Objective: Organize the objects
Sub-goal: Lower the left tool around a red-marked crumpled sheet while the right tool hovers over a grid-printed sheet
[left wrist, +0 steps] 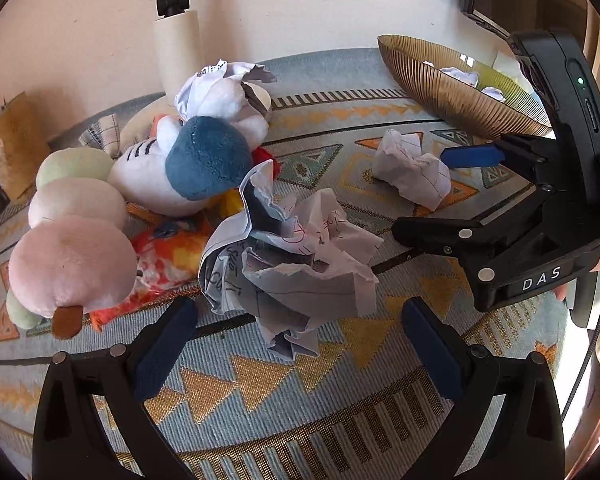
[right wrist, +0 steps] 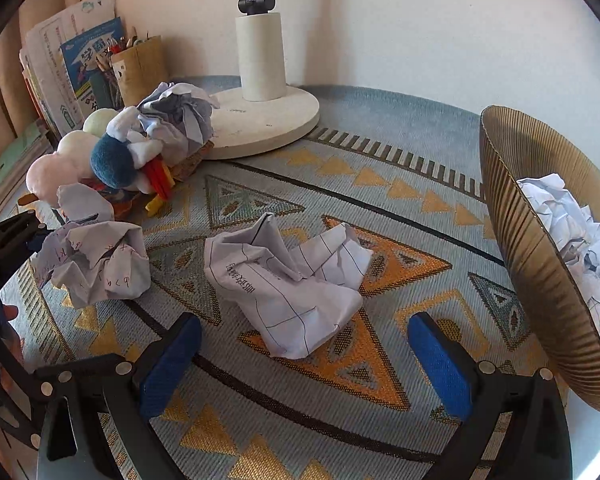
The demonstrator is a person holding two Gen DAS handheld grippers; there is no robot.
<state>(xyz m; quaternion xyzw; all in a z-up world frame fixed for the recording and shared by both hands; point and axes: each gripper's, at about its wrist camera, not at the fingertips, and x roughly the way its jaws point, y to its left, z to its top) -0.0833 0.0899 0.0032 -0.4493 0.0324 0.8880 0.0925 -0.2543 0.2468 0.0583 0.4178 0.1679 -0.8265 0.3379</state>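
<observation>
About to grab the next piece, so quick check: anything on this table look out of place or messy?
Yes. Two crumpled paper balls lie loose on the patterned cloth, one before the open left gripper, one before the open right gripper. A third sits on the plush toy pile. The ribbed bowl already holds similar paper.

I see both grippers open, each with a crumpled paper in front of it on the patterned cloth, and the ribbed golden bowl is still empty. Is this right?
Not quite: the ribbed golden bowl is not empty. The right wrist view shows crumpled paper already in it. The rest holds: the left gripper and the right gripper are open, each with a paper ball in front of it on the patterned cloth.
</observation>
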